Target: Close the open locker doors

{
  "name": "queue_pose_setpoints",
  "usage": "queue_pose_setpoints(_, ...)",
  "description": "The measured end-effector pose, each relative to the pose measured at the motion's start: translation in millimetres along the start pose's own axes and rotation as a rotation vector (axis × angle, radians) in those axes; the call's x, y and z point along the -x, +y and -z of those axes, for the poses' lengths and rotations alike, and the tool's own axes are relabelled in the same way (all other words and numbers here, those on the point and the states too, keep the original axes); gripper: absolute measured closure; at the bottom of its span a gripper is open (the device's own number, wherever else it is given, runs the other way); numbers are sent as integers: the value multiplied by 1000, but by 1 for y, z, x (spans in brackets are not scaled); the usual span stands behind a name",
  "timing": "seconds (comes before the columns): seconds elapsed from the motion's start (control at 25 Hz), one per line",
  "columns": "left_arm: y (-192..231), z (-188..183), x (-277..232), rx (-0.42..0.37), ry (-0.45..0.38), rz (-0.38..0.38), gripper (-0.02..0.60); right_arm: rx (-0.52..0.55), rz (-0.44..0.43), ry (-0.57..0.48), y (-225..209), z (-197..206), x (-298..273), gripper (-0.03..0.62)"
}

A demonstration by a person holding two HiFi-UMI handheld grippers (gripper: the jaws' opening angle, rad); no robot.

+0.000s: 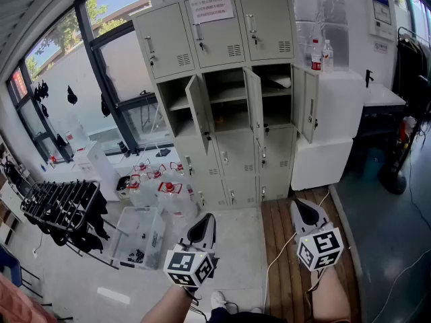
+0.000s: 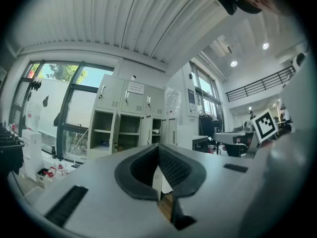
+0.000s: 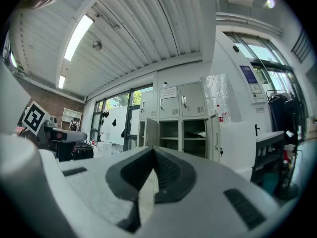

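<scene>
A beige locker bank (image 1: pixel 222 99) stands against the far wall. Its second row has three open doors: the left door (image 1: pixel 200 113), the middle door (image 1: pixel 253 110) and the right door (image 1: pixel 306 103), all swung out towards me. The top row and lower rows are closed. My left gripper (image 1: pixel 204 227) and right gripper (image 1: pixel 303 210) are held low, well short of the lockers, both shut and empty. The lockers (image 2: pixel 131 125) show far off in the left gripper view, and the open compartments (image 3: pixel 181 133) in the right gripper view.
Clear plastic bins (image 1: pixel 138 234) and red-capped containers (image 1: pixel 161 184) sit on the floor at left. A black rack (image 1: pixel 60 204) stands further left. A white cabinet (image 1: pixel 333 126) with two bottles (image 1: pixel 321 54) flanks the lockers on the right. Cables run over the wooden floor strip (image 1: pixel 283 247).
</scene>
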State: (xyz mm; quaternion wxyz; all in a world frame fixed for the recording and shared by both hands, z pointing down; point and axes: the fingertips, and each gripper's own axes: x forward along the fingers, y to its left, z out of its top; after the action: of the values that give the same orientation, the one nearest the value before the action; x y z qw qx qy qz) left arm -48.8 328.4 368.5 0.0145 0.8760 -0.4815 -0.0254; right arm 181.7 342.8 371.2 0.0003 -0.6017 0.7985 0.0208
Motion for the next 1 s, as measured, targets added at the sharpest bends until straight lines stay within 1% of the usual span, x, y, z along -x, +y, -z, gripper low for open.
queue_pose_setpoints(0.56, 0, -1, -1, -4, -2, -5, 578, -19, -15, -9, 0, -2, 0, 593)
queue_pose_setpoints(0.72, 3, 1, -6, -12, 13, -1, 578, -10, -15, 0, 0, 1, -6, 592)
queue_pose_setpoints(0.84, 8, 3, -9, -16, 19, -4, 577, -24, -19, -3, 1, 1, -11, 592)
queue_pose_setpoints(1.0, 17, 4, -13, -24, 29, 1, 548, -42, -31, -4, 6, 1, -20, 587)
